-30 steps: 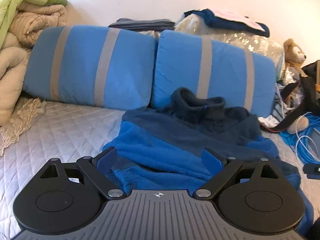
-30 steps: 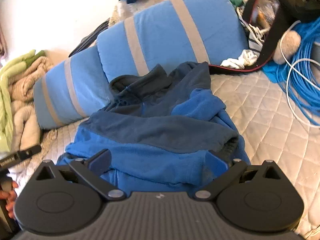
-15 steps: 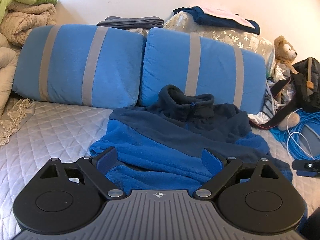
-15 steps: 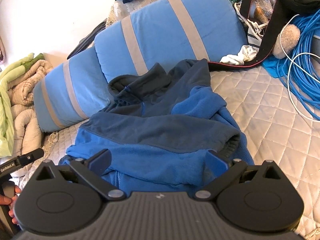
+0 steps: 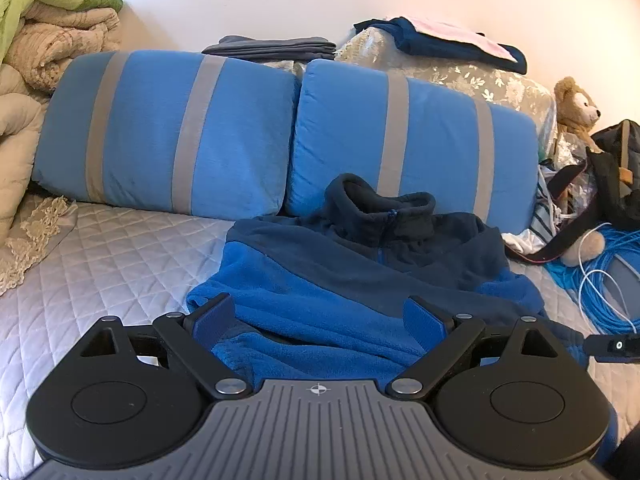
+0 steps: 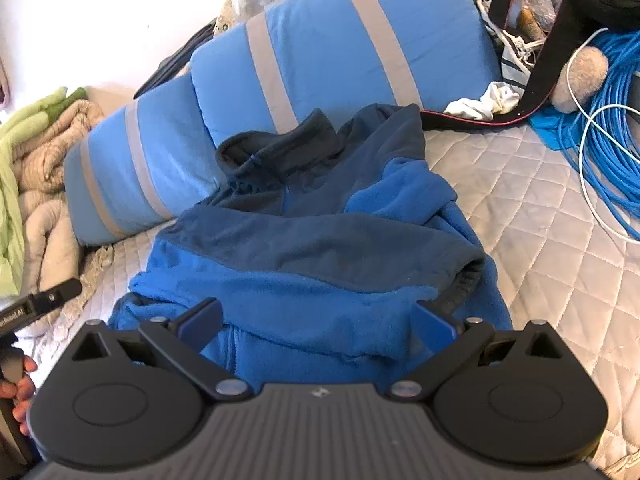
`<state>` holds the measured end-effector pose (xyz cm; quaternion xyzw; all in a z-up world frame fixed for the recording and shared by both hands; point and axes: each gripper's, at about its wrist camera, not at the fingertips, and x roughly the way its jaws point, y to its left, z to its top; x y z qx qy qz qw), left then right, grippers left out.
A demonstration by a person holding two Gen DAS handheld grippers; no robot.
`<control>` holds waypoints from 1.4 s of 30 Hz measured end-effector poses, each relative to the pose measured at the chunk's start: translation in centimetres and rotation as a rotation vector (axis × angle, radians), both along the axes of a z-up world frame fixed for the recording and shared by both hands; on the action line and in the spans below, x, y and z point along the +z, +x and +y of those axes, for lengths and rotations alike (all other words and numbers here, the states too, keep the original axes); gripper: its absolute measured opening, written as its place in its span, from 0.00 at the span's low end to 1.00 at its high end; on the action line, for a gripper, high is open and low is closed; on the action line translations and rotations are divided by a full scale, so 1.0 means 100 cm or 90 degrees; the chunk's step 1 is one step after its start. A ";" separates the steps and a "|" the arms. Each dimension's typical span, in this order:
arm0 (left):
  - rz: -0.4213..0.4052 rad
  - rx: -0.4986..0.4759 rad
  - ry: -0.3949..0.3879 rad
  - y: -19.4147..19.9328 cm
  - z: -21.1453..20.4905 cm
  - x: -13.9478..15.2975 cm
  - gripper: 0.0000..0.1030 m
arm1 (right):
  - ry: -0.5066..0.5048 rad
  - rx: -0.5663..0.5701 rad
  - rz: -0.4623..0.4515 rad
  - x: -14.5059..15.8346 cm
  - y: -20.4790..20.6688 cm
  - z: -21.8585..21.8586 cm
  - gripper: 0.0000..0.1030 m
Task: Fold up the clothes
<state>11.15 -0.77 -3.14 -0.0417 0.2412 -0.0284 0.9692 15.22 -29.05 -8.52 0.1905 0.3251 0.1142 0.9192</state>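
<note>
A blue fleece jacket (image 5: 340,276) with a navy yoke and collar lies on the quilted bed, its collar against the pillows and a sleeve folded across its front (image 6: 320,248). My left gripper (image 5: 318,318) hovers open over the jacket's near hem, nothing between its fingers. My right gripper (image 6: 316,320) is open too, above the near right part of the jacket, close to the dark cuff (image 6: 468,280). The tip of the right gripper (image 5: 612,346) shows at the right edge of the left wrist view; the left gripper's tip (image 6: 44,302) shows at the left of the right wrist view.
Two blue pillows with grey stripes (image 5: 168,136) (image 5: 412,148) line the wall. Folded blankets (image 5: 48,40) pile at the left. A teddy bear (image 5: 576,104), black bag (image 5: 616,168) and coiled blue cable (image 6: 612,128) crowd the right. Bare quilt (image 5: 100,264) lies left of the jacket.
Both grippers have drawn back slightly from the jacket and stayed open. The left view has swung left and steadied; the jacket has not moved.
</note>
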 end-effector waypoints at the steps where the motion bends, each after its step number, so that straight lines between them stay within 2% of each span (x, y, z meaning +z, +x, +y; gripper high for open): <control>1: 0.001 0.002 -0.003 0.000 0.001 0.000 0.89 | -0.003 0.003 0.000 0.000 0.000 0.001 1.00; 11: 0.006 0.020 -0.015 0.000 0.009 -0.001 0.89 | 0.009 0.018 -0.008 0.000 0.000 0.002 1.00; 22: 0.014 0.030 -0.034 0.003 0.015 -0.003 0.89 | 0.081 -0.016 0.003 -0.004 0.002 -0.015 1.00; 42: 0.013 0.029 -0.037 0.004 0.014 -0.004 0.89 | 0.074 -0.012 -0.002 -0.004 0.001 -0.014 1.00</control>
